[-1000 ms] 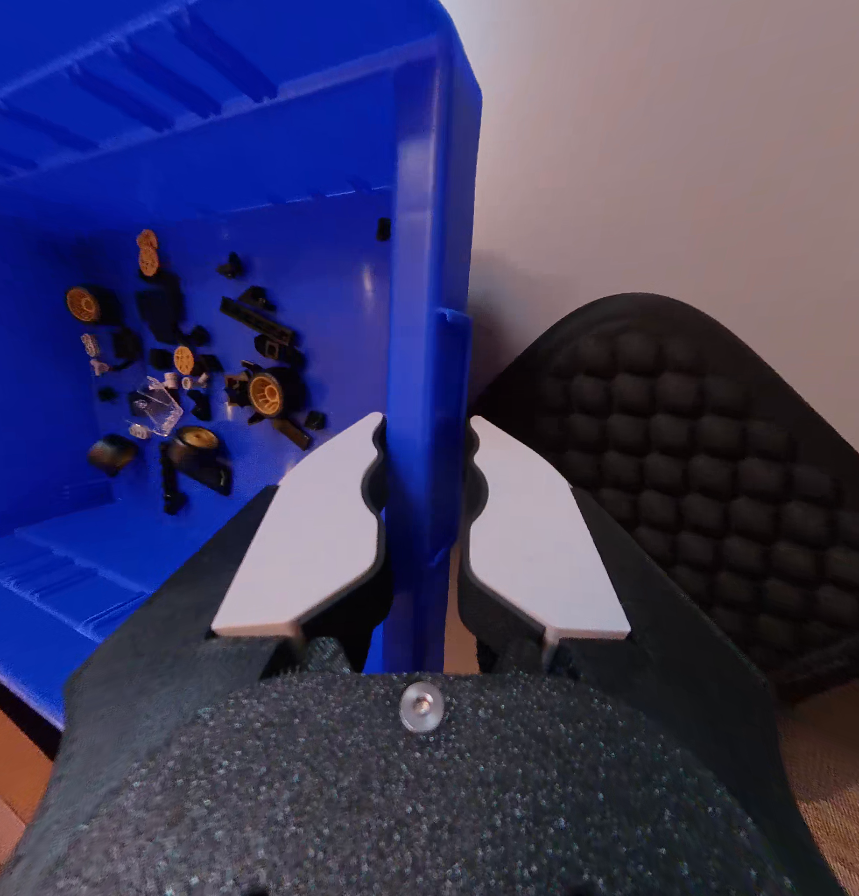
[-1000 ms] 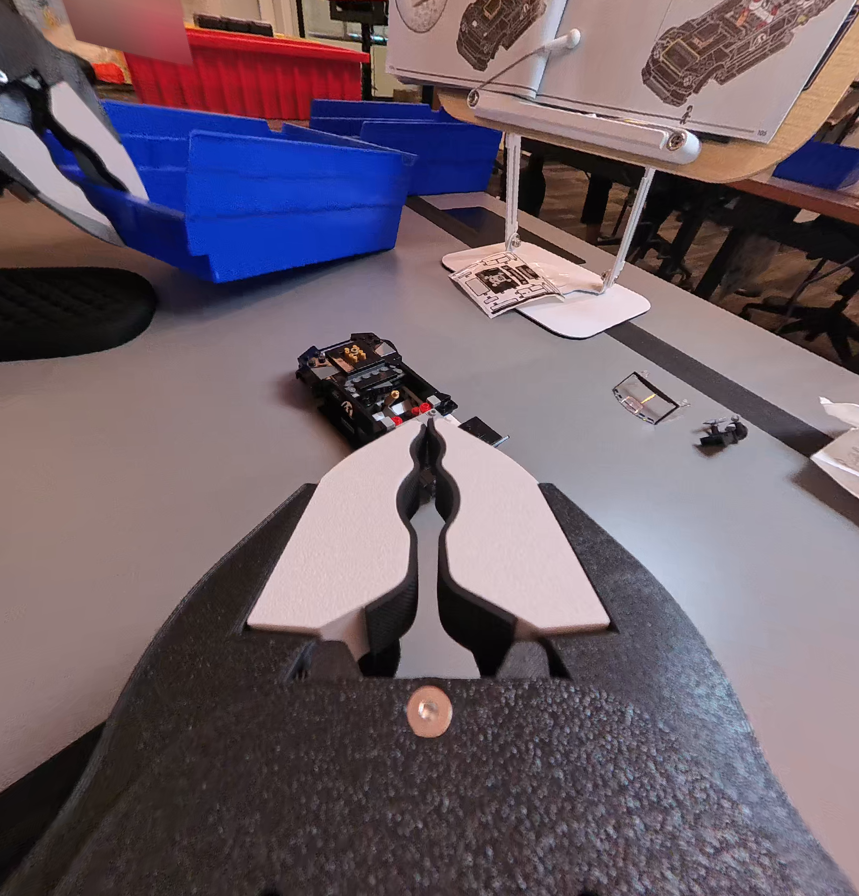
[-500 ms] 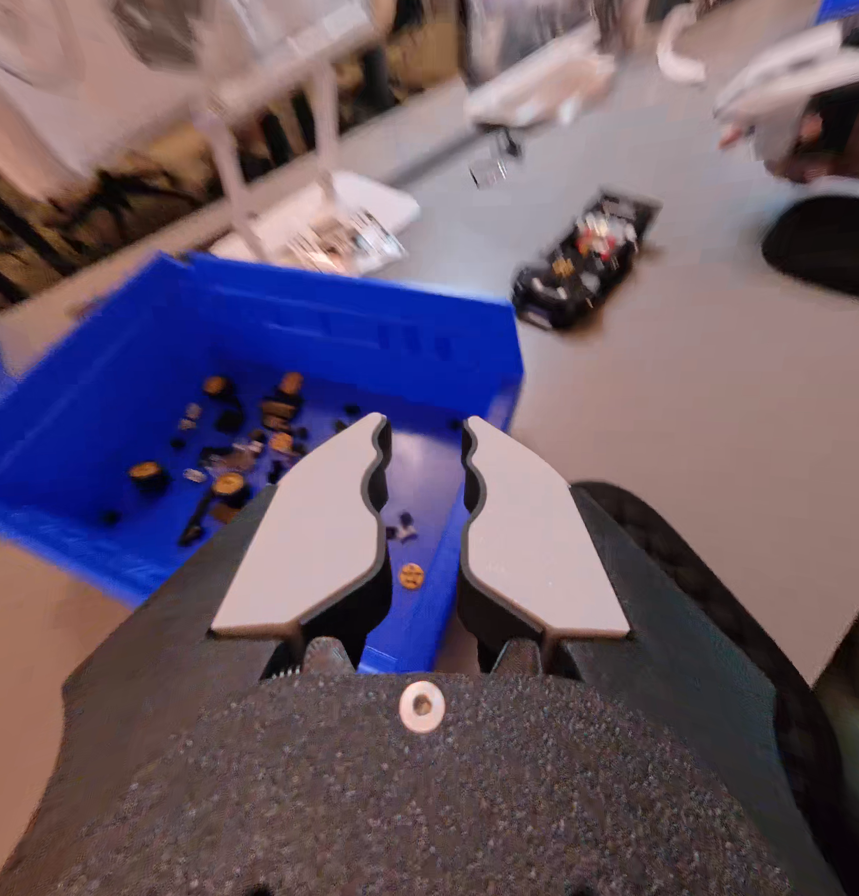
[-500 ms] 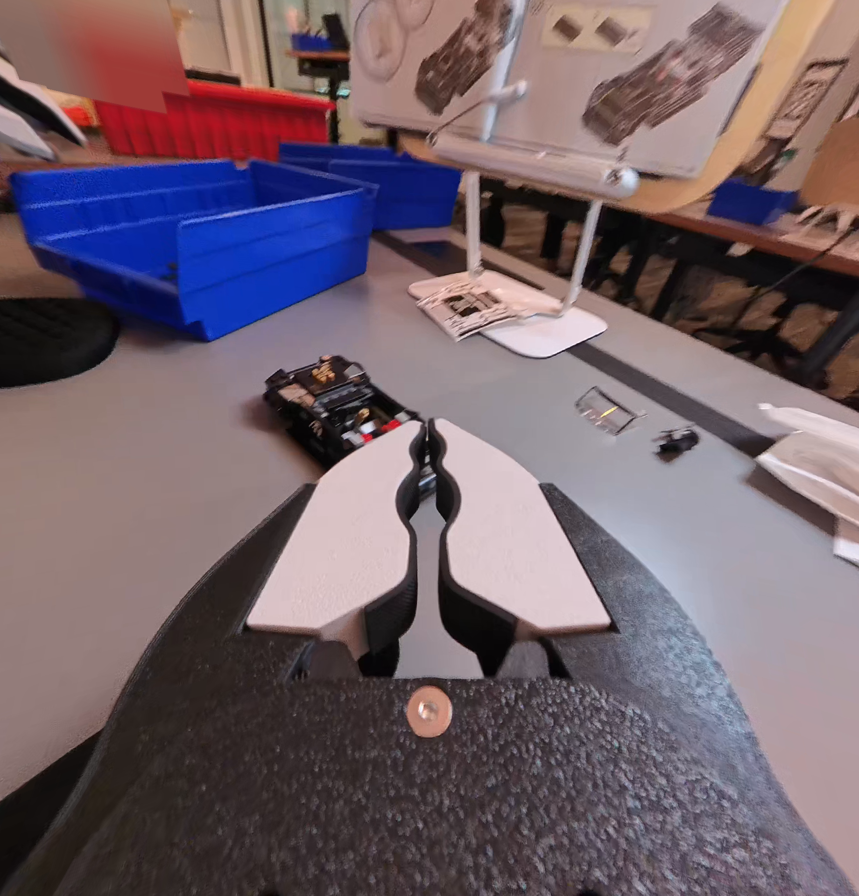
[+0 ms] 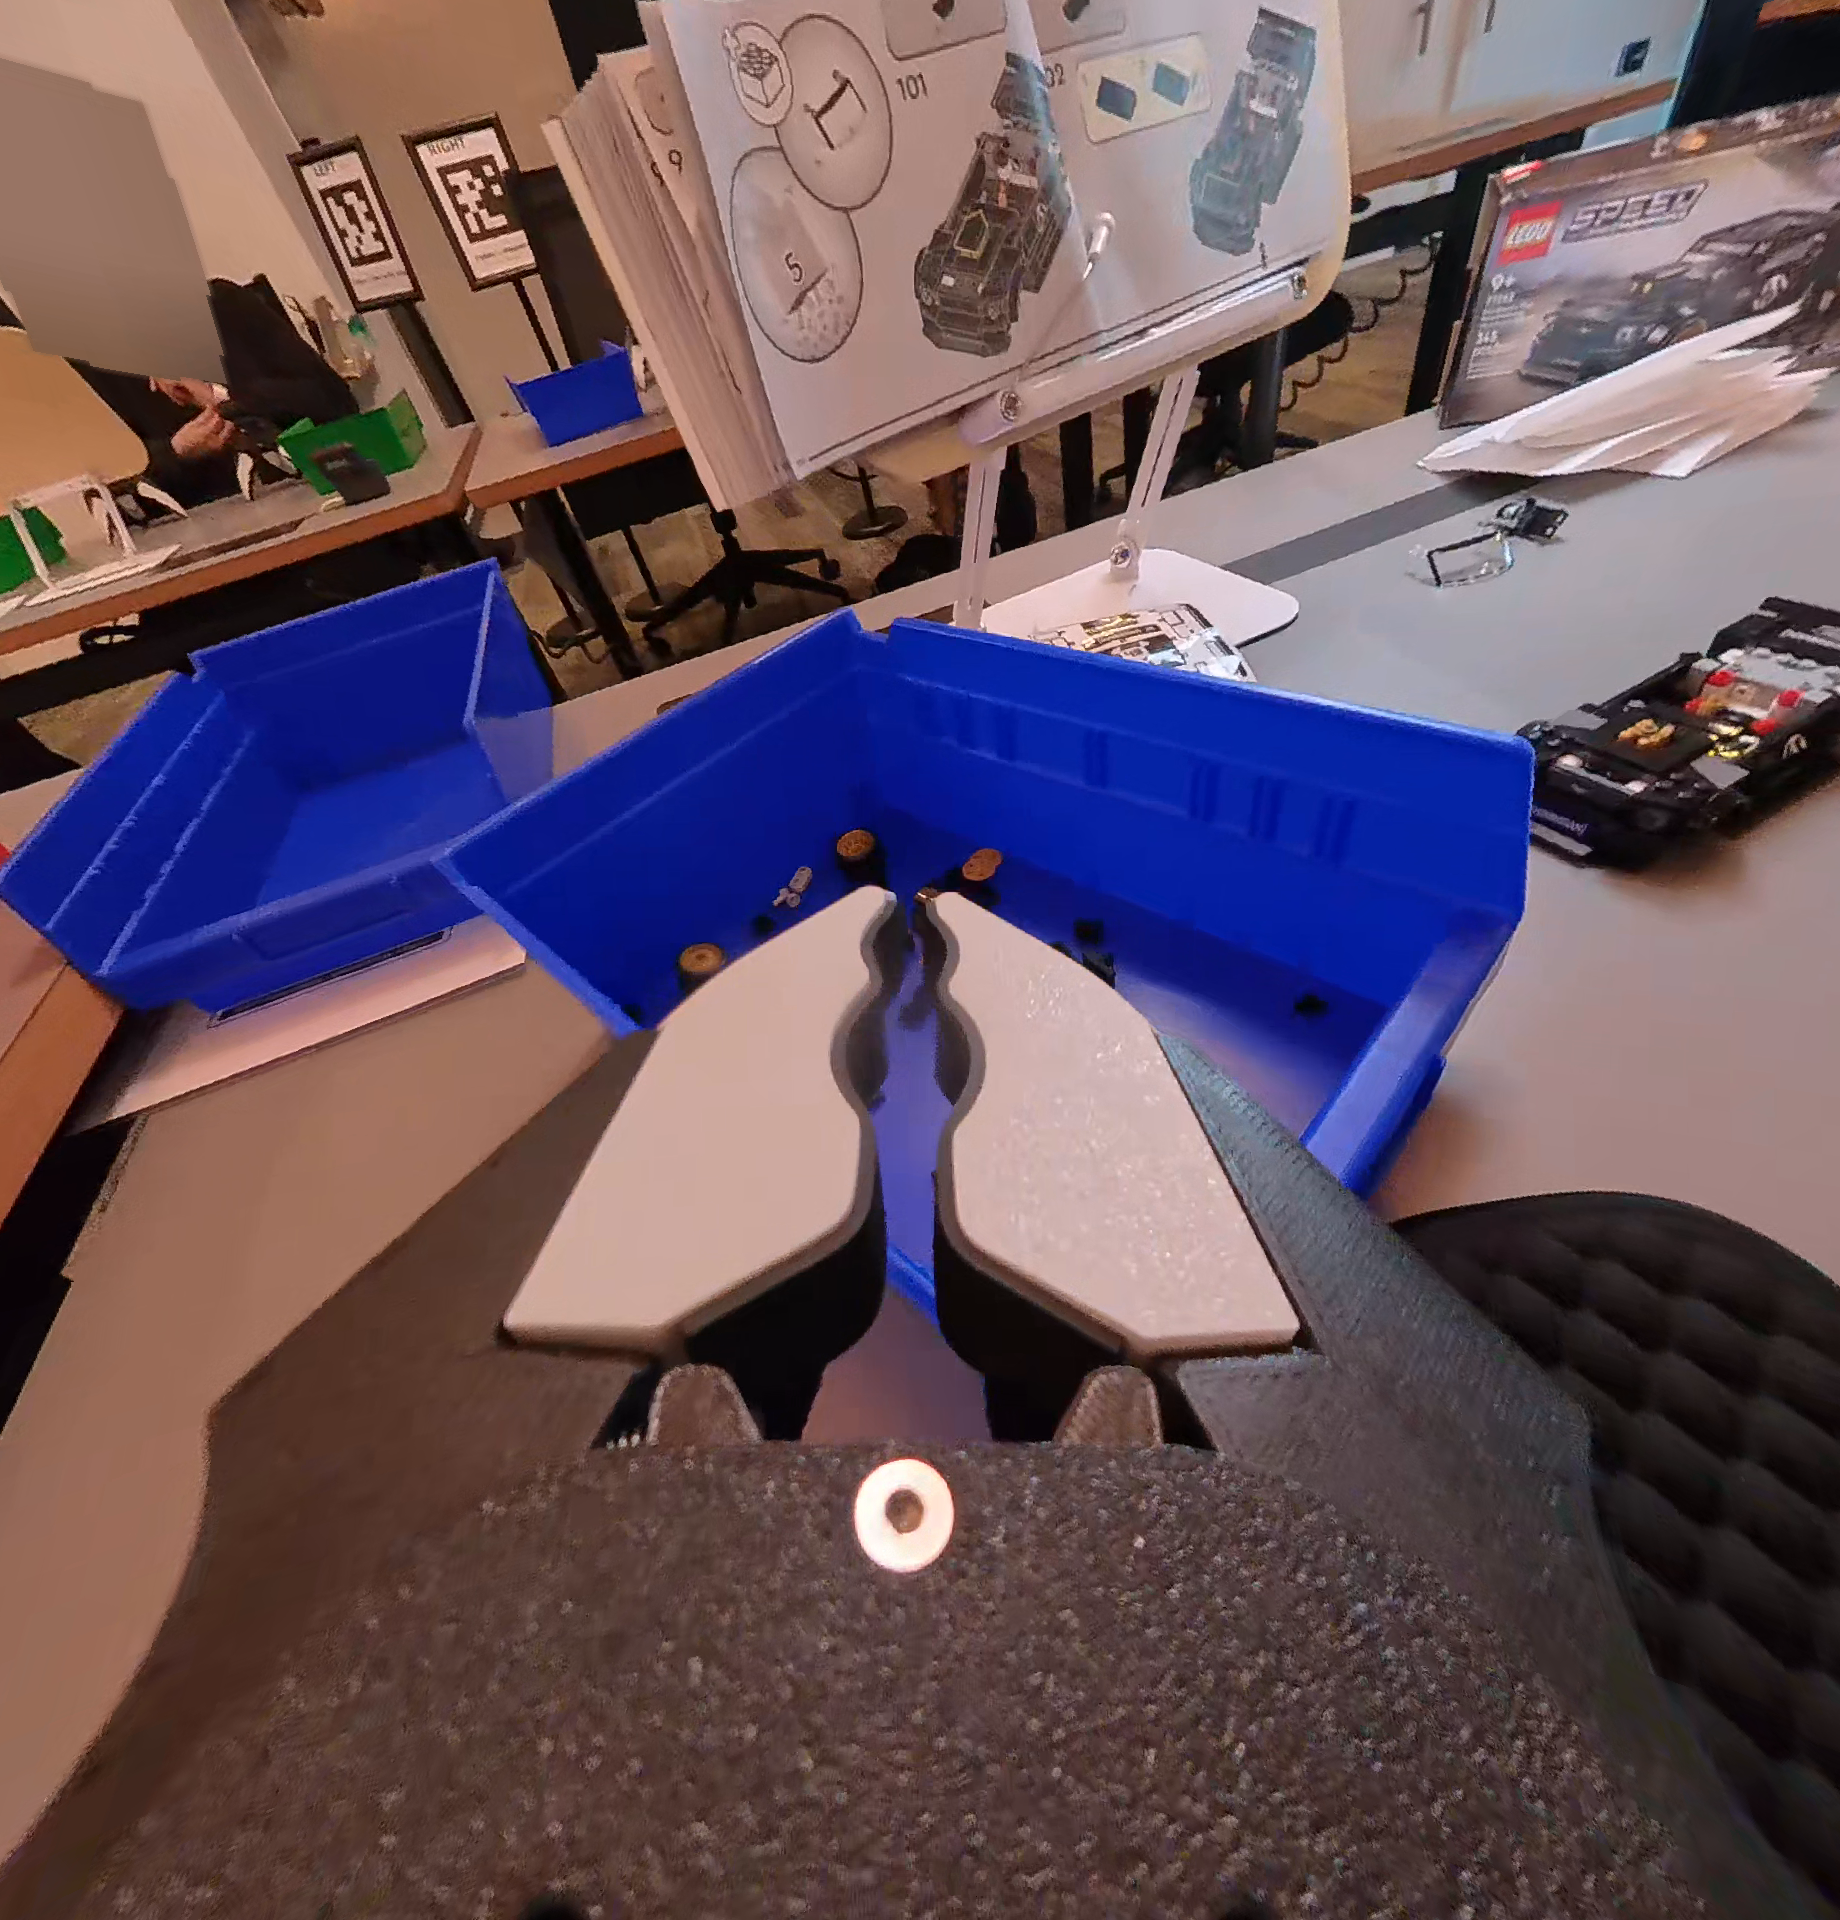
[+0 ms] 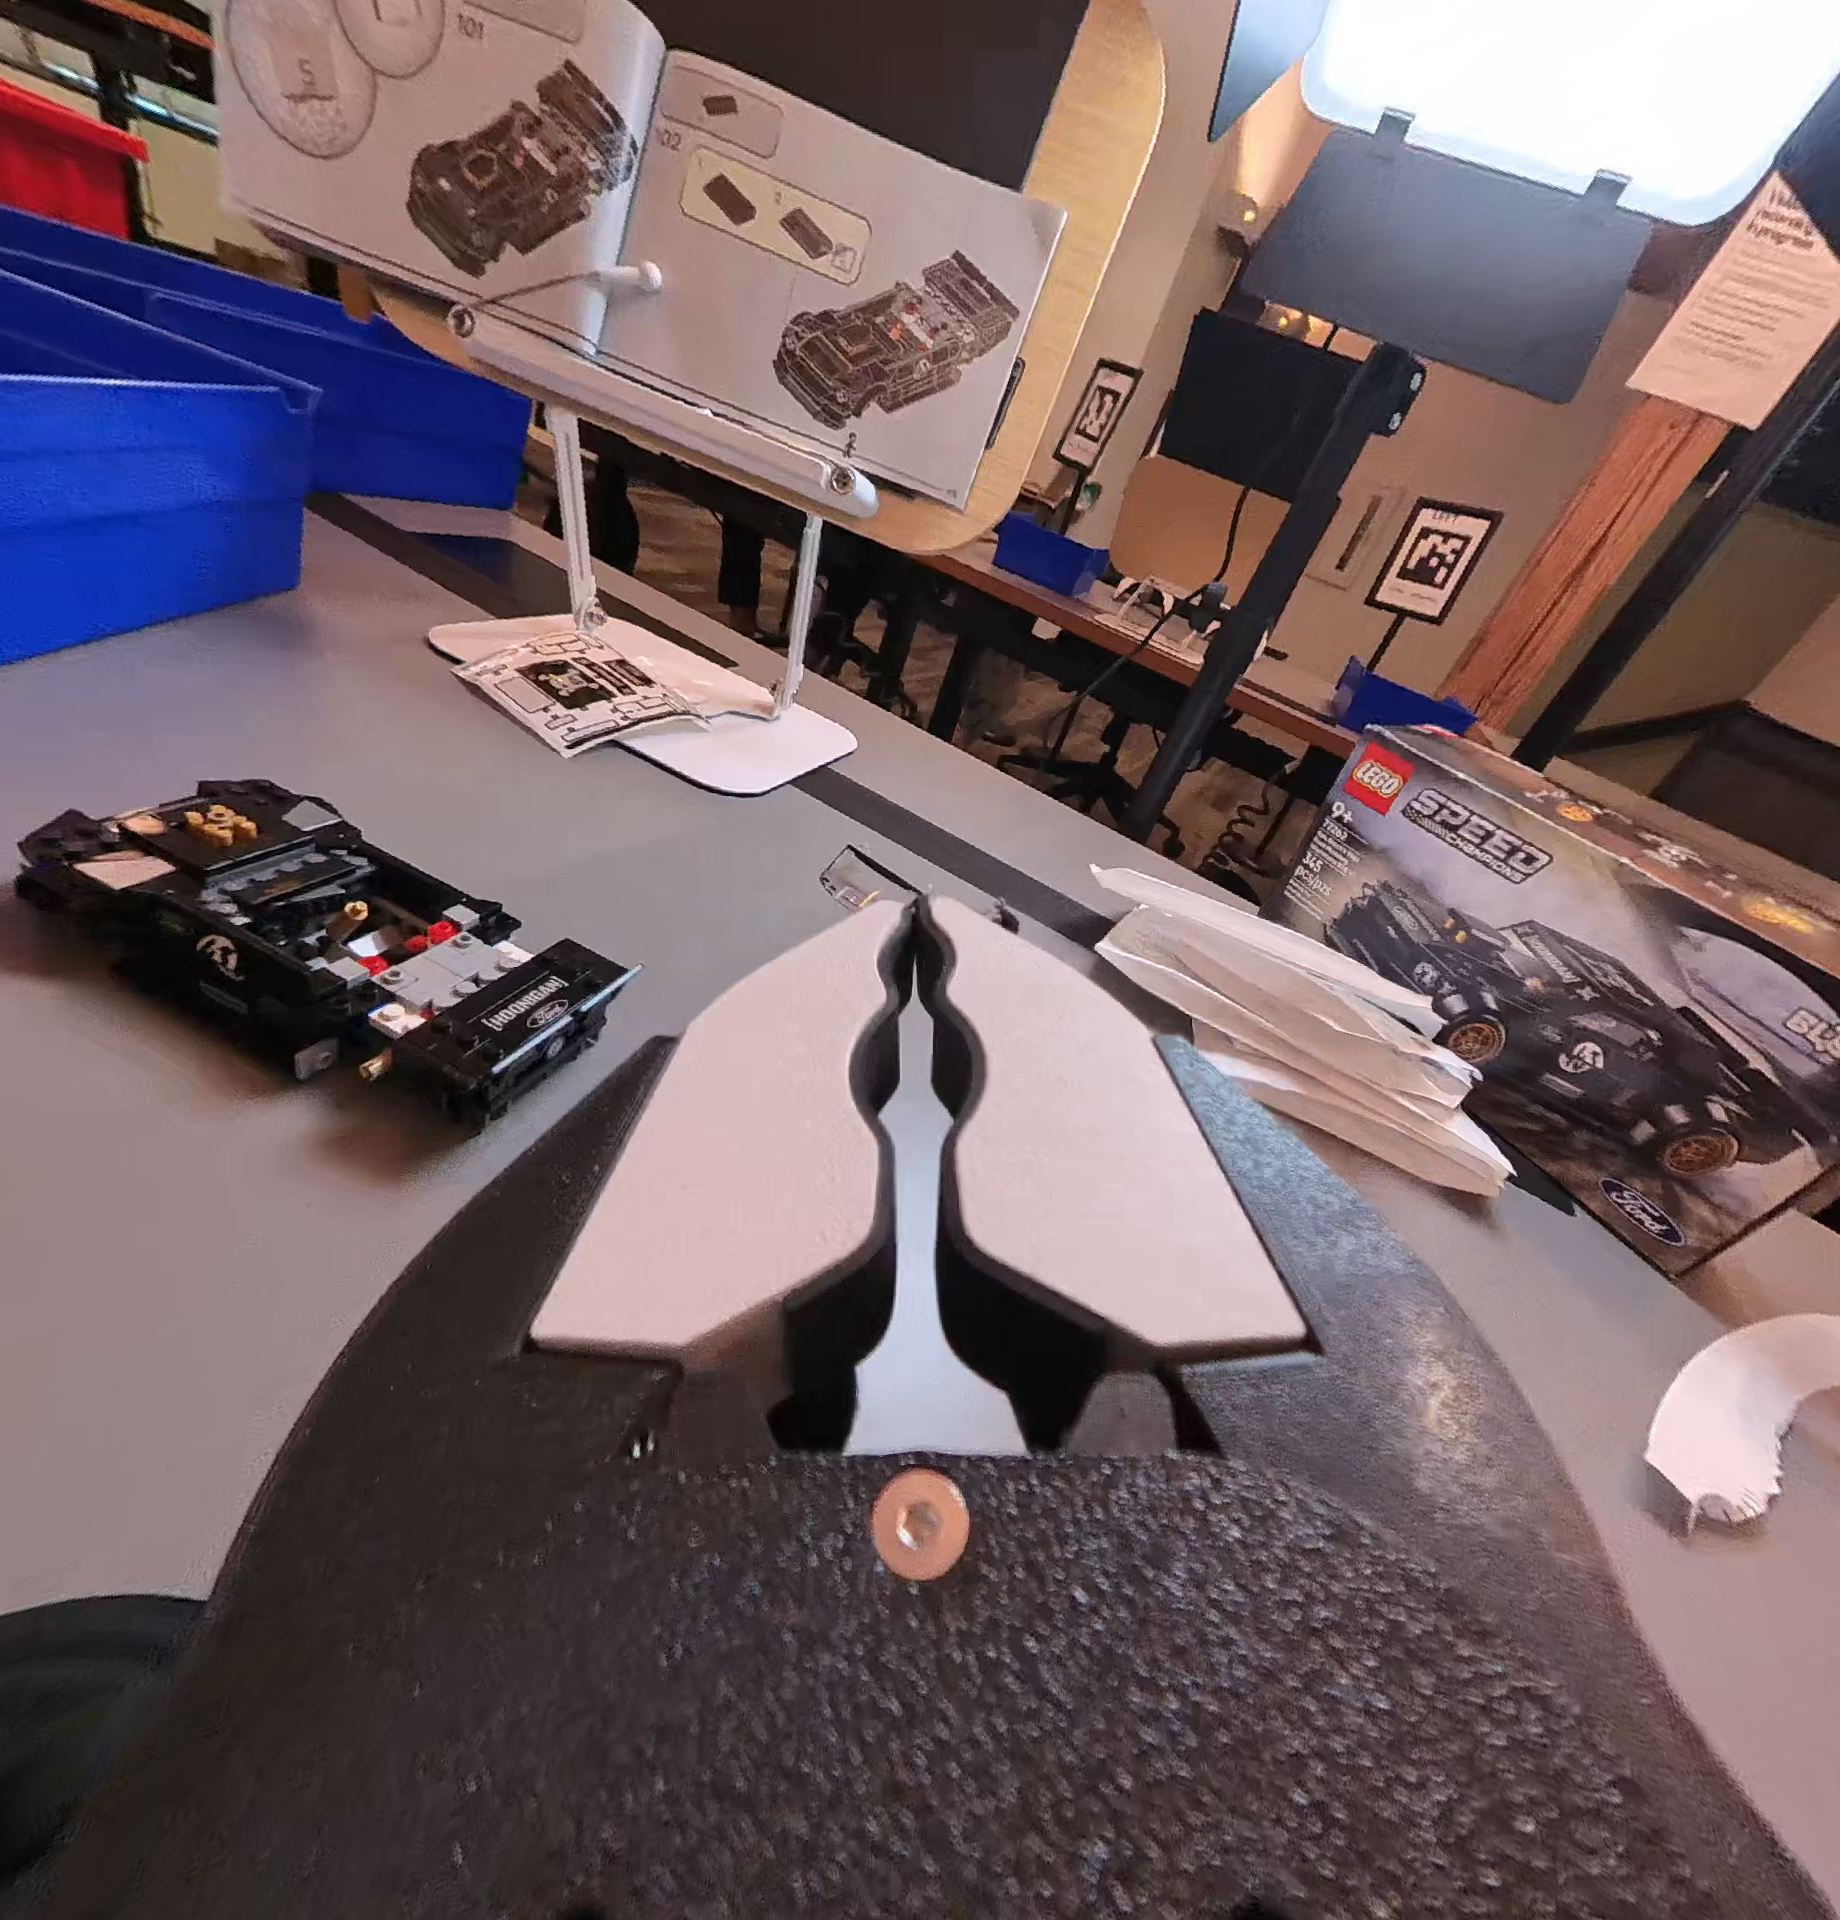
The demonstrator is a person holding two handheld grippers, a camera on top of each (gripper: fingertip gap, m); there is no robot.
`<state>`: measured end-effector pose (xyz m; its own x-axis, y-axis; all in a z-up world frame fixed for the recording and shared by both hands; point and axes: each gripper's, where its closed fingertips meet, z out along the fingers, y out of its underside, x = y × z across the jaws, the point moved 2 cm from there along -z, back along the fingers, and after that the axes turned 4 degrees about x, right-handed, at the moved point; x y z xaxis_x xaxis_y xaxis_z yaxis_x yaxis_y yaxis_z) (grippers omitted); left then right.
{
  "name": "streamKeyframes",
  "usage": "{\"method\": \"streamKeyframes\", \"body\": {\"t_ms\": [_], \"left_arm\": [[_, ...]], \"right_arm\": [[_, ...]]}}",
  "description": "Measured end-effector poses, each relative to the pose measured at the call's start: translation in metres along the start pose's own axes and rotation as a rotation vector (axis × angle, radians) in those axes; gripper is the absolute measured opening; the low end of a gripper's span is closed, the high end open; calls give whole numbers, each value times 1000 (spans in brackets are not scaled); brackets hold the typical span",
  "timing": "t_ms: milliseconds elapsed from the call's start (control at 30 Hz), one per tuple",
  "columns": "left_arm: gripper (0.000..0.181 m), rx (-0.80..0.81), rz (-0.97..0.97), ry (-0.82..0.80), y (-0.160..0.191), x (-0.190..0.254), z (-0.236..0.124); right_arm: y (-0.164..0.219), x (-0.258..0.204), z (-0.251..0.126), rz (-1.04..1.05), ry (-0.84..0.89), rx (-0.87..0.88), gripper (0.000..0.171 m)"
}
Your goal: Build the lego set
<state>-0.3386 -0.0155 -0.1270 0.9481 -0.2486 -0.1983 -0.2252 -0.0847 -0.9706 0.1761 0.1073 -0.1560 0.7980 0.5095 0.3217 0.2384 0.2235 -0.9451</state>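
The partly built black lego car (image 6: 313, 935) lies on the grey table; it also shows in the left wrist view (image 5: 1705, 727) at far right. A blue bin (image 5: 1207, 748) stands flat and holds several loose pieces, among them gold wheel hubs (image 5: 854, 844). My left gripper (image 5: 908, 902) hovers over the bin's near corner, its fingers almost together with nothing visible between them. My right gripper (image 6: 918, 914) is shut and empty, above the table to the right of the car. A clear windscreen piece (image 5: 1461, 561) lies beyond the car.
The instruction booklet (image 6: 625, 208) stands on a white stand behind the car. The lego box (image 6: 1581, 987) and white paper bags (image 6: 1290, 1018) lie at right. A second blue bin (image 5: 272, 790) sits at left, a black mat (image 5: 1674, 1455) at near right. There is about 50 cm between the tips of the two grippers. To the partly built black lego car (image 6: 313, 935): right tips about 20 cm, left tips about 40 cm.
My left gripper let go of the bin's wall, pulled back and closed its fingers; the bin now stands flat. My right gripper swung right, so the car now sits to its left.
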Motion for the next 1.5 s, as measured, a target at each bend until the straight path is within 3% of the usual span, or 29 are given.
{"method": "streamKeyframes", "body": {"t_ms": [267, 467, 700, 867, 1167, 1333, 1500], "left_arm": [[0, 20, 29, -34, -9, -9, 14], [0, 54, -8, -101, -16, -24, 30], [0, -11, 26, -51, -25, -28, 51], [3, -283, 169, 150, -17, -10, 80], [14, -782, 369, 516, 46, 9, 147], [16, -1106, 501, 603, 92, 0, 163], [17, -1173, 506, 618, 108, 2, 176]], "right_arm": [[4, 24, -2, -13, 145, 9, 0], [8, 23, -3, -4, 147, -4, 0], [5, 15, -5, -7, 114, 6, 0], [6, 9, -3, -24, 81, -3, 0], [8, 0, -1, -35, 35, -17, 0], [11, -4, -1, -48, 12, -34, 0], [11, -5, -2, -60, 9, -38, 0]]}}
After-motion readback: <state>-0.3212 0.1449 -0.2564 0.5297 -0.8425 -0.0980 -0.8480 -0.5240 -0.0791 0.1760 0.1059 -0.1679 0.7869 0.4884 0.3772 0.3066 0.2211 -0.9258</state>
